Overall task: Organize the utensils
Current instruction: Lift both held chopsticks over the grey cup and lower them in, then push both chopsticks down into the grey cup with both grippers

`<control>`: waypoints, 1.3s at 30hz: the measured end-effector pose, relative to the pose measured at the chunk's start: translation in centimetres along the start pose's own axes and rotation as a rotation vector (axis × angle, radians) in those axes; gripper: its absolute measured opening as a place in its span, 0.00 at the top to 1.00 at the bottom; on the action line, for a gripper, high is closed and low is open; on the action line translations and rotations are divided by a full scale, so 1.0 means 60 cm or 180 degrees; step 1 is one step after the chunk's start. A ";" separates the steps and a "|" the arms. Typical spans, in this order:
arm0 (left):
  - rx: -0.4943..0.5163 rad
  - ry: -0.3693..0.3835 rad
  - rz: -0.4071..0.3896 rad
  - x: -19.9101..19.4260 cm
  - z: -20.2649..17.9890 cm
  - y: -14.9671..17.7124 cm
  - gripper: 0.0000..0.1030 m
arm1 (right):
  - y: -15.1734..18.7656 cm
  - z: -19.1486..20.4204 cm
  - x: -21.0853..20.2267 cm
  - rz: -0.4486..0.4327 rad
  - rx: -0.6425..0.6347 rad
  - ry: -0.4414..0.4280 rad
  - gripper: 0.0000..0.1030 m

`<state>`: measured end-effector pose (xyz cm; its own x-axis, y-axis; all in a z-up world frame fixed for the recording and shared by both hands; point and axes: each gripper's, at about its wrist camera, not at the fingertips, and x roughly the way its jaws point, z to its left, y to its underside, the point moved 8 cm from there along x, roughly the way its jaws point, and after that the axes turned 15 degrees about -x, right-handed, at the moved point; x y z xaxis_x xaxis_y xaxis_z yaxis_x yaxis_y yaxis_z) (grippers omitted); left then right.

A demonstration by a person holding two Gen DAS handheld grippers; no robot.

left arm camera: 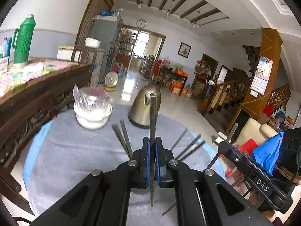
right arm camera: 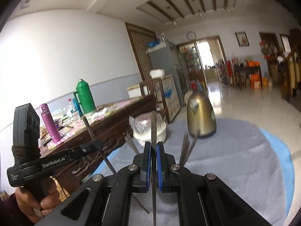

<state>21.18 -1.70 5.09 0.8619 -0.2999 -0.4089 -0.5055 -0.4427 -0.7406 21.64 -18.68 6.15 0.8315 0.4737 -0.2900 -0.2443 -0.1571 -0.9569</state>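
Note:
My left gripper (left arm camera: 152, 141) is shut on a grey metal chopstick (left arm camera: 153, 116) that stands upright above the round table's grey cloth (left arm camera: 75, 160). My right gripper (right arm camera: 153, 145) is shut on another metal chopstick (right arm camera: 153, 128), also upright. Loose chopsticks lie on the cloth: a group left of the left gripper (left arm camera: 122, 137) and a group to its right (left arm camera: 190, 146); in the right wrist view others (right arm camera: 188, 146) lie near the kettle. The right gripper shows in the left wrist view (left arm camera: 225, 145), the left one in the right wrist view (right arm camera: 94, 145), each holding its chopstick.
A gold kettle (left arm camera: 145, 105) and a white bowl under a clear plastic cover (left arm camera: 92, 111) stand at the table's far side. A dark wooden sideboard (left arm camera: 37, 94) with a green thermos (left arm camera: 23, 39) is at the left. A cream chair (left arm camera: 252, 131) is at the right.

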 end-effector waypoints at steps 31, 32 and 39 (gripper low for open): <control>0.0195 -0.0280 -0.0389 0.091 -0.014 -0.040 0.95 | -0.030 -0.050 0.116 -0.0255 0.0061 0.0608 0.94; 0.0199 -0.0285 -0.0379 0.094 -0.013 -0.038 0.95 | -0.028 -0.052 0.117 -0.0250 0.0065 0.0611 0.94; 0.0227 -0.0322 -0.0319 0.112 -0.008 -0.027 0.95 | -0.015 -0.058 0.133 -0.0189 0.0091 0.0603 0.94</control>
<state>27.76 -3.41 3.82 0.9094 -0.1690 -0.3801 -0.4156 -0.4039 -0.8149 30.21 -17.75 4.76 0.9232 0.3096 -0.2275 -0.2037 -0.1076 -0.9731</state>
